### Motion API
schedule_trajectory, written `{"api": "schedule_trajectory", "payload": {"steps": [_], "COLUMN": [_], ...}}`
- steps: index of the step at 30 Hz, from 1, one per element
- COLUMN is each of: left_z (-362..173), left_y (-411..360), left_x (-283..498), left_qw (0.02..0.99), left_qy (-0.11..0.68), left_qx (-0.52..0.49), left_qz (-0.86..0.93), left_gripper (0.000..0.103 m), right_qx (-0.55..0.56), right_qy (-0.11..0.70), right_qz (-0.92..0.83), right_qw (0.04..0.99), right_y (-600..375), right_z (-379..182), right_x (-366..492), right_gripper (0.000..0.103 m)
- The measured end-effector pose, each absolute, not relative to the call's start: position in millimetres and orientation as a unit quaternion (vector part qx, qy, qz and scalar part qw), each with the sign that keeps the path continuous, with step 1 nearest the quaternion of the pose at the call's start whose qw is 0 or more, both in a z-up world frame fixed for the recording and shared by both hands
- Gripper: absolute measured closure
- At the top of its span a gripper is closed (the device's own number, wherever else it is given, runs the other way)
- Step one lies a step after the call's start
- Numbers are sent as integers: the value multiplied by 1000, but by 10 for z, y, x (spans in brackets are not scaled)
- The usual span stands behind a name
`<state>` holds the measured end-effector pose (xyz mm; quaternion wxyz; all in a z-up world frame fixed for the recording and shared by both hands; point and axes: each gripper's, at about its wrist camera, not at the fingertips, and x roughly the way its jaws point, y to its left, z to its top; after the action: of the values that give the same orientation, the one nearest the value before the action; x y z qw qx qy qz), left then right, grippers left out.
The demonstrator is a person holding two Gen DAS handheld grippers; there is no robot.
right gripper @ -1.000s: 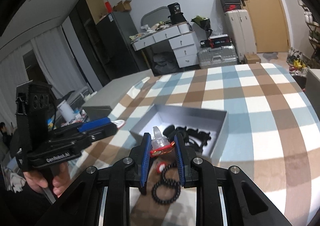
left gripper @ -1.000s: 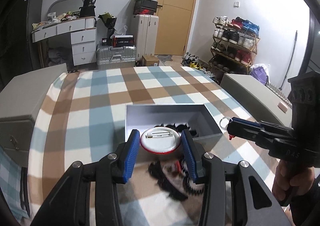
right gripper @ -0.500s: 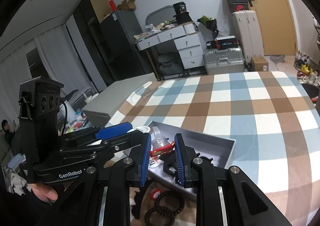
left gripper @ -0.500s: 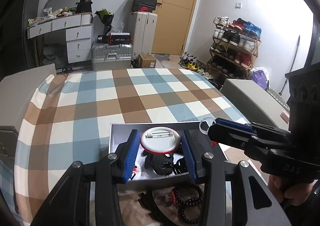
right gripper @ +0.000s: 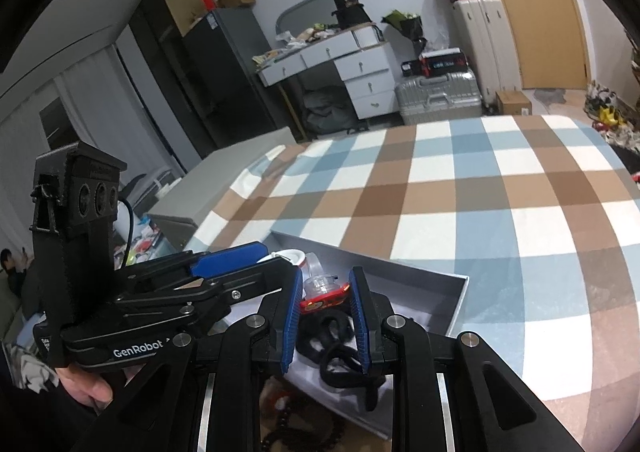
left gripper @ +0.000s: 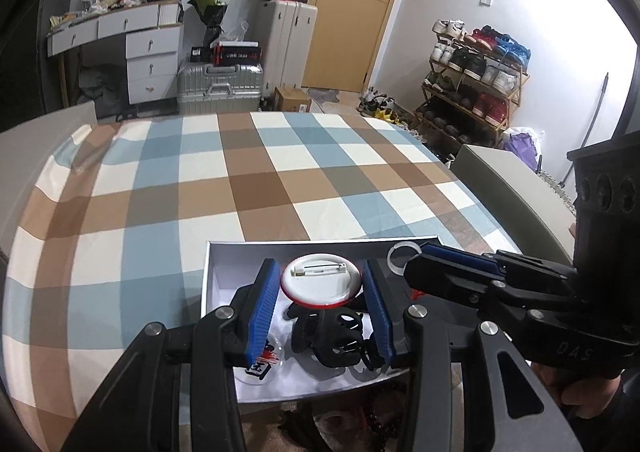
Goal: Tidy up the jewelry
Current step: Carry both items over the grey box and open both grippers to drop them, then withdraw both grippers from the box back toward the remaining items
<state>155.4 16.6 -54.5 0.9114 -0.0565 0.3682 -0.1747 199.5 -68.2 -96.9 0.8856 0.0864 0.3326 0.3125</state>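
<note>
My left gripper (left gripper: 319,272) is shut on a round pin badge (left gripper: 320,284), white back up with a red rim, hanging over the open white box (left gripper: 206,280). Black hair claws (left gripper: 332,336) and a small printed disc (left gripper: 262,364) lie inside the box. My right gripper (right gripper: 326,276) is shut on a small red and clear trinket (right gripper: 322,290), also above the box (right gripper: 456,304) and its black claws (right gripper: 332,340). The two grippers sit side by side, close together. A black bead bracelet (left gripper: 380,424) lies on the cloth in front of the box.
The box rests on a blue, brown and white checked cloth (left gripper: 240,179). Grey surfaces (left gripper: 504,175) flank the table on both sides. Suitcases, a white drawer desk and a shoe rack (left gripper: 472,71) stand far behind. A person's hand (right gripper: 88,388) holds the left gripper's handle.
Both grippers have moved forward with their items, from in front of the box to above its inside. The bead bracelet and loose pieces on the cloth now lie beneath and behind the fingers.
</note>
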Motion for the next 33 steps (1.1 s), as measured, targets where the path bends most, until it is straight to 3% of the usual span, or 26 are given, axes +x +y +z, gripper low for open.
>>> {"api": "schedule_trajectory", "payload": {"steps": [8,9,11,13,15,18,23,29,33], "left_z": [-605,-610,-627,-614,-583,-513,-466,-380,-311], "left_y": [150,140,143,164,169,192,210,262,275], "left_x": [1599,1605,1628,1605,1556,1437,1344,1229,1129], "left_qw": [901,898,892,889,892,904,911,918,925], "left_qy": [379,387,400,401,398,379,373,360,346], "left_qx": [-73,-71,-75,-86,-84,-77,-70,-69,-65], "left_qz": [-200,-199,-195,-205,-199,-184,-164,-148,-141], "left_gripper": [65,61,56,54,39,38,37,36,26], "right_qx": [95,98,104,110,118,114,107,101,105], "right_qy": [349,347,346,342,334,318,288,268,263], "right_qz": [305,303,304,304,306,299,291,287,294], "right_qw": [881,882,881,882,884,892,906,914,913], "right_y": [-695,-710,-738,-784,-852,-918,-982,-982,-953], "right_z": [-1070,-1071,-1072,-1066,-1041,-972,-814,-671,-647], "right_x": [2123,2126,2127,2098,2030,1915,1709,1513,1396], "right_gripper": [78,77,65,59,59,53,29,15,13]}}
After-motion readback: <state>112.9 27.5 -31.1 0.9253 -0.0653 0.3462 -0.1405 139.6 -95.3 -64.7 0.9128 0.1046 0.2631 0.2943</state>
